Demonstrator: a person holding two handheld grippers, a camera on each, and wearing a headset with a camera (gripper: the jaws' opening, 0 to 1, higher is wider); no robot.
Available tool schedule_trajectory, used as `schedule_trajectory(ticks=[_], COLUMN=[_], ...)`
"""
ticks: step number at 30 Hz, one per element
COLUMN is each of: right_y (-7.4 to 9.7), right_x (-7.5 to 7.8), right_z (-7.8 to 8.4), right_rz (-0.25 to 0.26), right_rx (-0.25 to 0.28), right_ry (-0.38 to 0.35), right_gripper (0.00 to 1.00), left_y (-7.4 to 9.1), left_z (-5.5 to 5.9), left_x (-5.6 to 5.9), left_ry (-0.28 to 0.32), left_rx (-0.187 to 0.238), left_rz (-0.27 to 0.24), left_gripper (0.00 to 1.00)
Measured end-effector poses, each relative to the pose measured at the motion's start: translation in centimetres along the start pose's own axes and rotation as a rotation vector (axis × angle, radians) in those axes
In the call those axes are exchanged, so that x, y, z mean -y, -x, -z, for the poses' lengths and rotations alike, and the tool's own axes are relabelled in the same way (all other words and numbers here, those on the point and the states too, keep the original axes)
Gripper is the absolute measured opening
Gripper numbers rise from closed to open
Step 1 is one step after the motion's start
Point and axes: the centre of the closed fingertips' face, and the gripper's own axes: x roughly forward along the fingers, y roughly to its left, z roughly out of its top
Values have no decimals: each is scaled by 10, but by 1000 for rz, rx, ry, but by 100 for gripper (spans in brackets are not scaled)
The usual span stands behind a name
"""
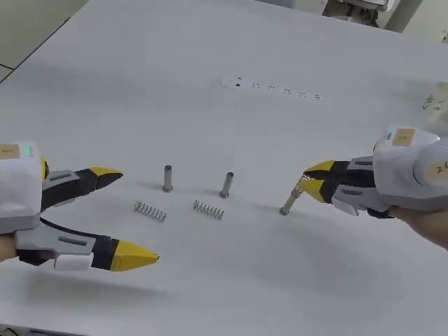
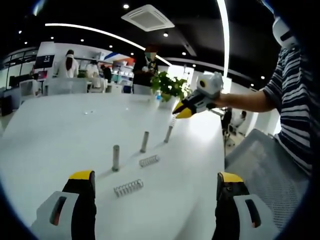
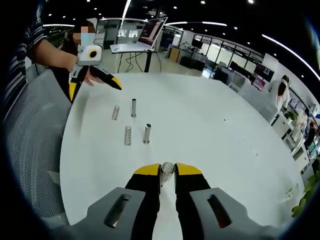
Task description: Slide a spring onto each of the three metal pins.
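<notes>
Metal pin (image 1: 287, 206) leans toward right gripper (image 1: 309, 180); pinched spring (image 1: 299, 187) coaxial.

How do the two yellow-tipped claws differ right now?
The left claw is wide open and holds nothing; the right claw is shut on a spring. The left claw hangs near the two loose springs; the right claw is at the top of the tilted pin. Both are yellow-tipped.
</notes>
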Motion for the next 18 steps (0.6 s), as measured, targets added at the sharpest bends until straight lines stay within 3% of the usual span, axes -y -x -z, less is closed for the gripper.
schedule_trajectory(ticks=[18], right_y=[-16], right_x=[-2], right_z=[22], right_rz=[-14], right_rx=[-46], right_ry=[-41], right_gripper=[8], left_y=[2], left_z=[0], left_x=[-1], left_ry=[1], left_rx=[-1], left_rz=[-8], left_gripper=[98])
